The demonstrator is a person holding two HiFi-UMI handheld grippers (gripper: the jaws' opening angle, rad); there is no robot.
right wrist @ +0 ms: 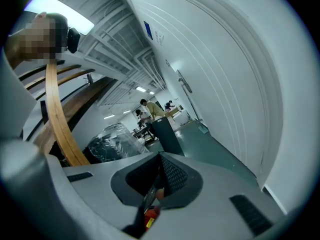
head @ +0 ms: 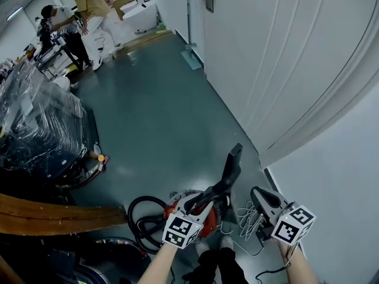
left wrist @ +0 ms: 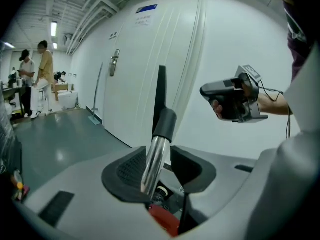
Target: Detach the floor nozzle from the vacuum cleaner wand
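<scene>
A chrome wand (left wrist: 151, 161) slopes up from the red vacuum body (head: 207, 222) on the floor. A black collar (left wrist: 165, 124) joins the wand to the flat black nozzle (head: 234, 160), which points up and away. My left gripper (head: 204, 199) is open, with the chrome tube between its pads; the right pad stands clear of the tube. My right gripper (head: 256, 191) is shut and empty, to the right of the wand and apart from it. It also shows in the left gripper view, where a hand holds the right gripper (left wrist: 207, 90) level with the nozzle. A dark upright slab (right wrist: 165, 134) rises just beyond its tips.
A white door (head: 278, 52) and wall close off the right side. A black hose coil (head: 137, 216) and white cables (head: 249, 215) lie by the vacuum. A film-wrapped pallet (head: 35, 123) and a wooden rail (head: 53, 215) stand at the left. People (head: 86, 5) work far back.
</scene>
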